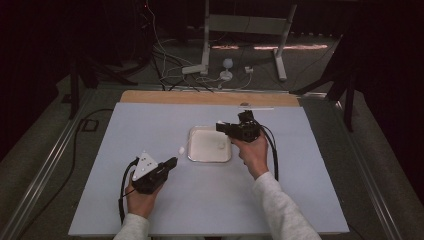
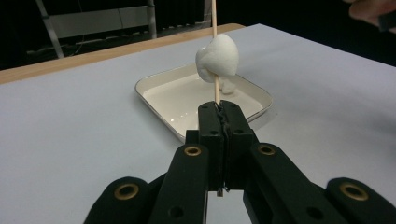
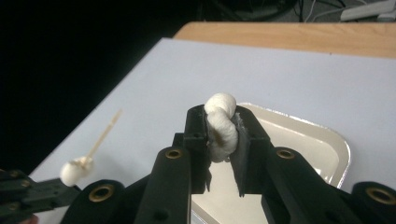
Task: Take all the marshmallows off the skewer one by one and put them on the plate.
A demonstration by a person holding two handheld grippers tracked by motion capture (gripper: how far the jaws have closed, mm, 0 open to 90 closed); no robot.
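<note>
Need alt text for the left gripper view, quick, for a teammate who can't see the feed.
The left gripper, jaws shut, holds a thin wooden skewer upright with a white marshmallow speared on it. Behind it a shallow white tray sits on the pale table.

Right tongs (image 3: pixel 223 135) pinch white marshmallow (image 3: pixel 220 125), probably, above tray (image 3: pixel 327 144).

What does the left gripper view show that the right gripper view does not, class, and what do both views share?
Left gripper view: the left hand-held gripper from close up, shut on a wooden stick that runs through a marshmallow, and another marshmallow lying in the tray.

Right gripper view: the right hand-held gripper clamping a marshmallow above the tray.

Both: the white tray, the pale table and the skewered marshmallow.
</note>
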